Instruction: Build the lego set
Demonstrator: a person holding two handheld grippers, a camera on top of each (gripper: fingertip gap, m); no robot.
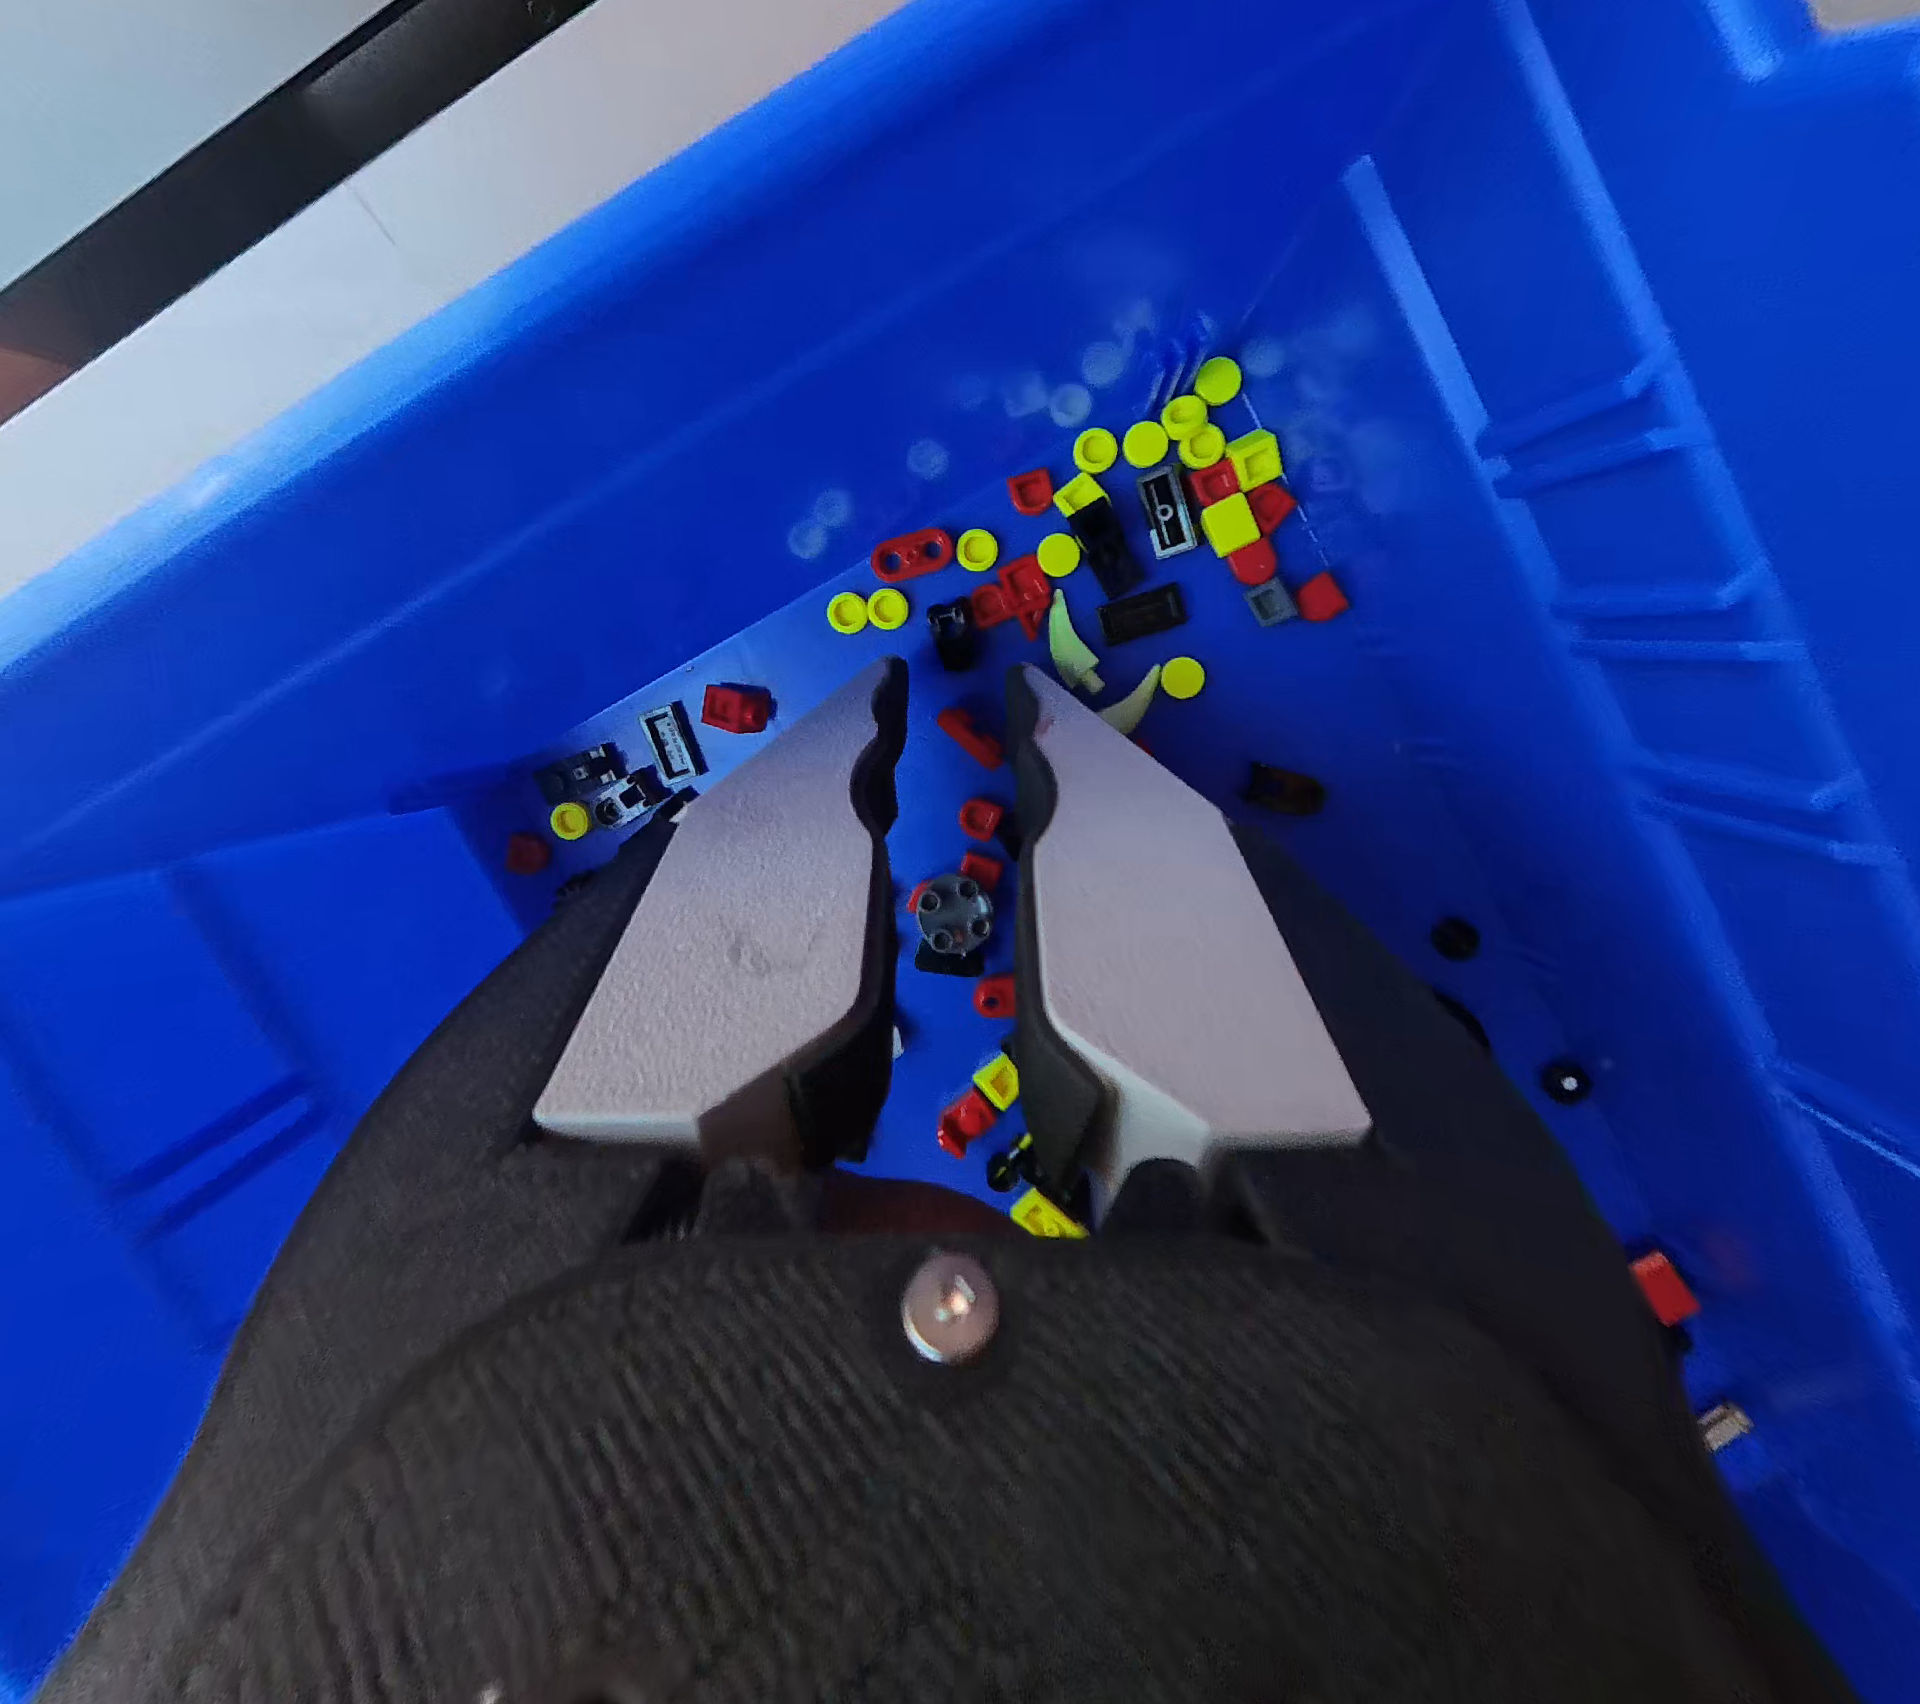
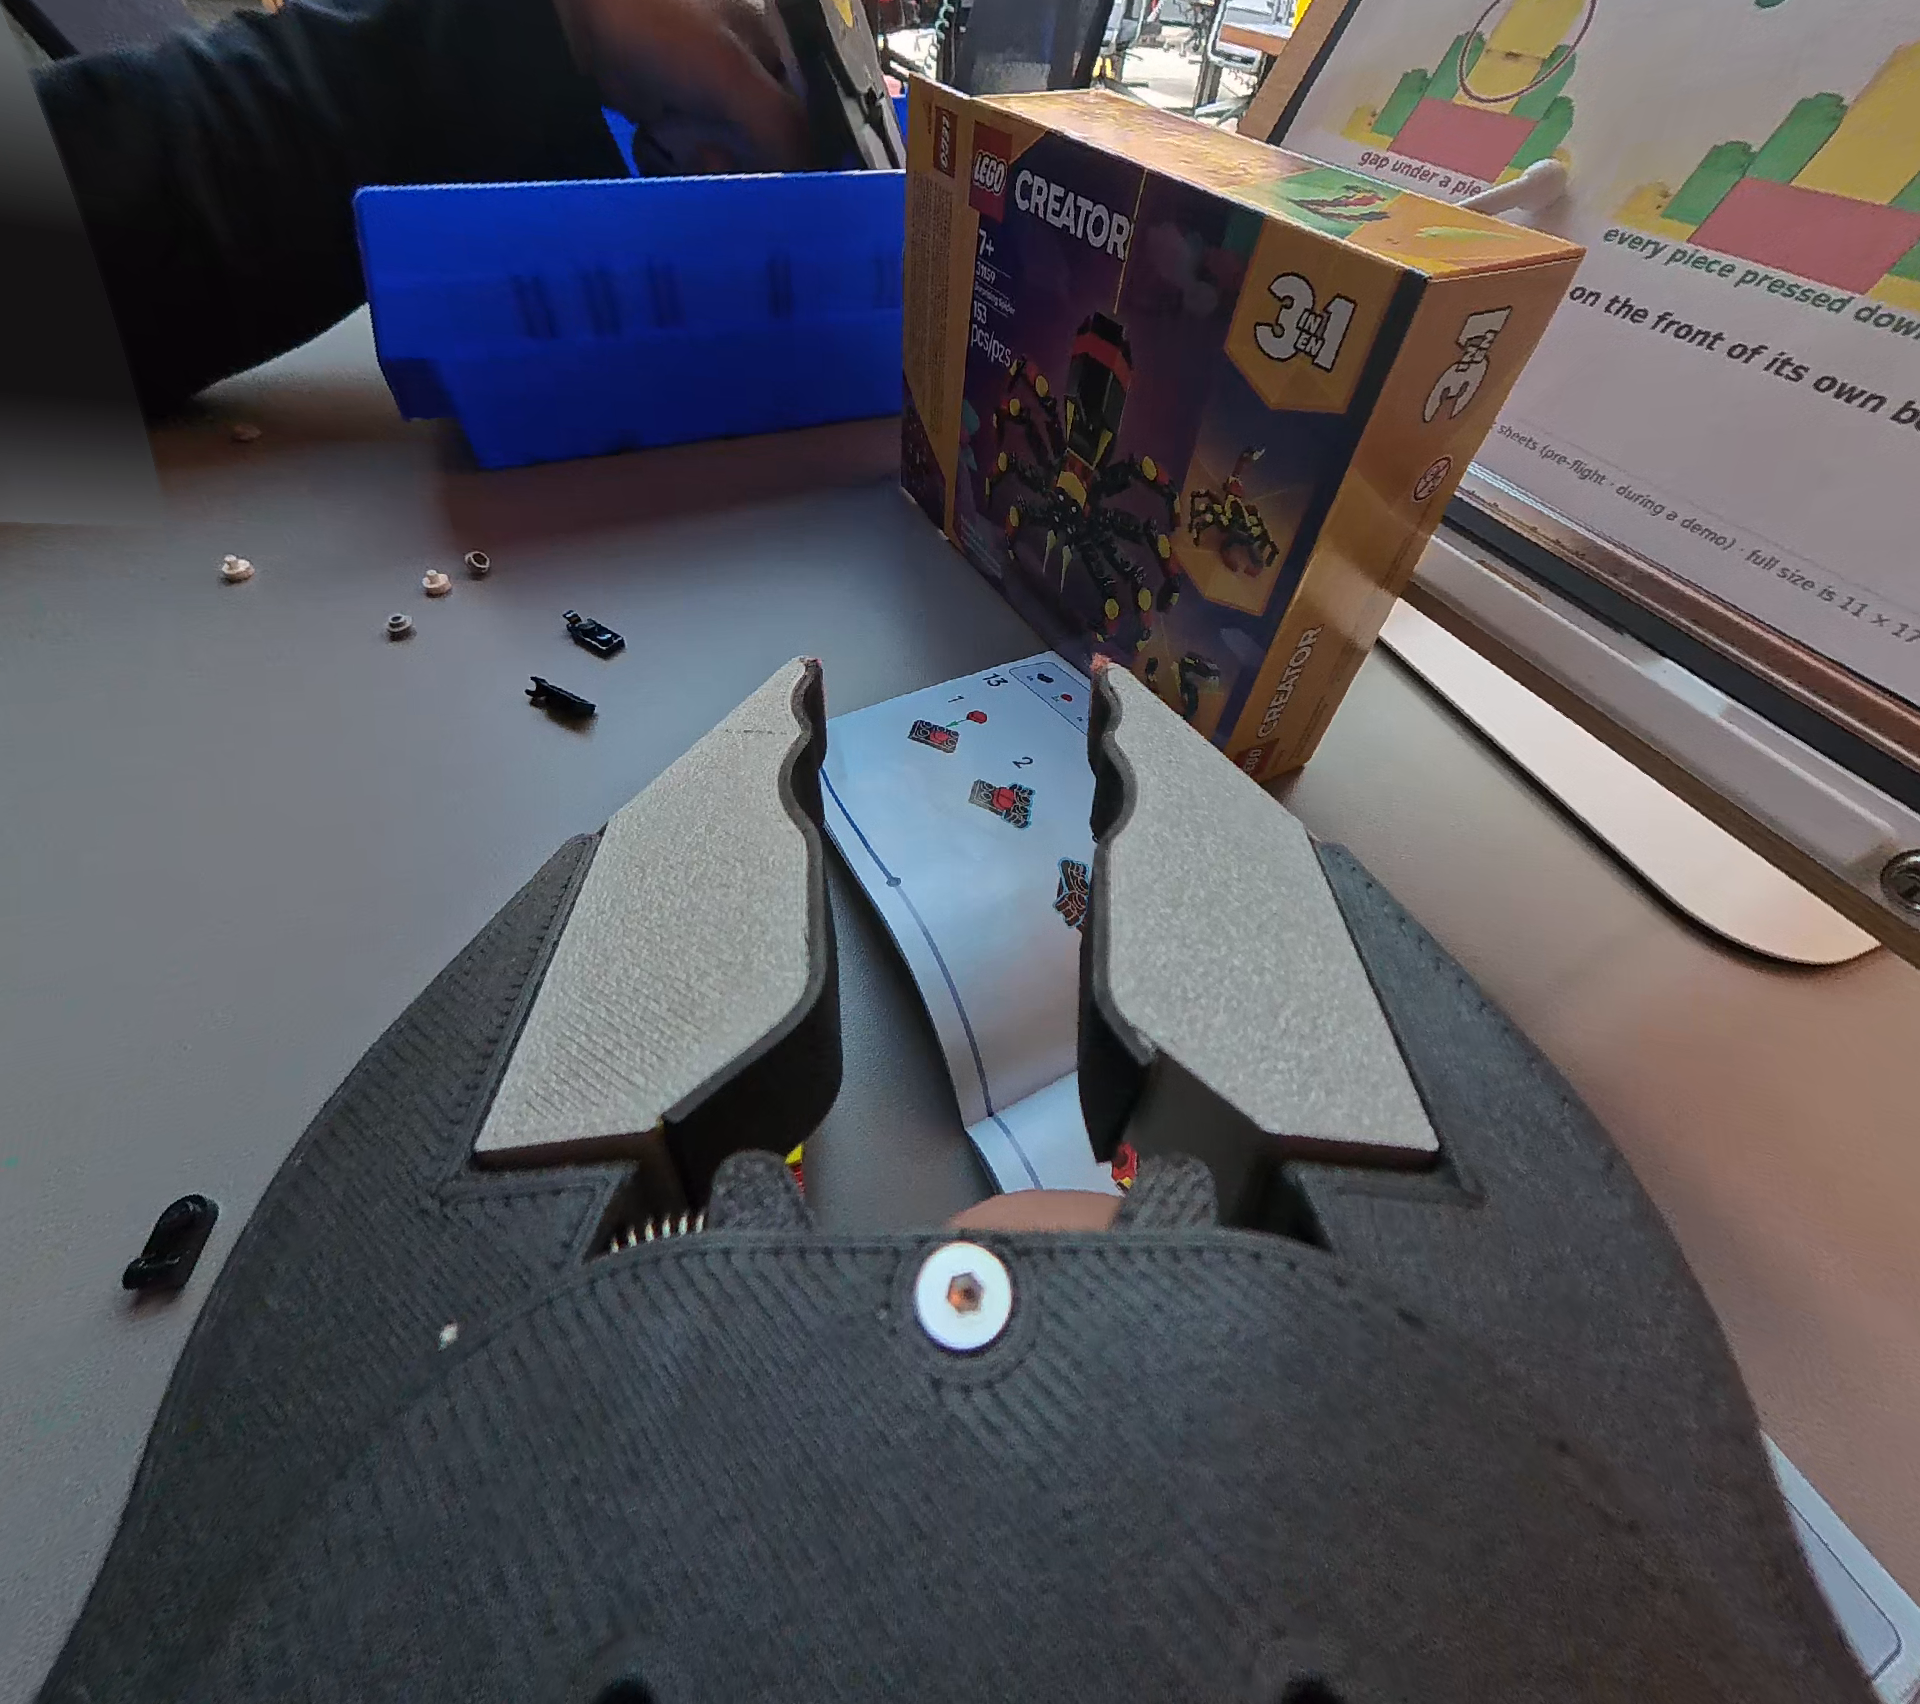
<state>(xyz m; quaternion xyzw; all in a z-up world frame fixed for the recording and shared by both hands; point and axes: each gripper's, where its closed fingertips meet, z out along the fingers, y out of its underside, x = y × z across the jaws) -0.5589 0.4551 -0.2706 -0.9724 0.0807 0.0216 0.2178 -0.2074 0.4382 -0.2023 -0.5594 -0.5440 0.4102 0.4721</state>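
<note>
Bin [image 1: 727, 366]: blue plastic, ribbed walls; stands on the table [image 2: 312, 875], far left in the right wrist view, just left of the box.
Bin contents: loose lego pieces [image 1: 1143, 532] on the floor: yellow round studs, red and yellow tiles, black and grey parts, two pale horns; thickest at the far right corner. A grey round piece [image 1: 954, 914] lies between the fingers.
Left gripper [image 1: 956, 698]: inside the bin, above the pieces; jaws slightly apart, a narrow gap, nothing pinched.
Right gripper [image 2: 956, 688]: over the table; jaws spread wide, holding nothing.
Booklet [image 2: 966, 844]: open on the table, seen through the right gap.
Box [image 2: 1195, 428]: lego set carton, upright, beyond the booklet.
Table strays: black parts [image 2: 561, 698] and small tan studs [image 2: 436, 582], near left.
Hand [image 2: 665, 33]: far left, holding the left gripper over the bin.
</note>
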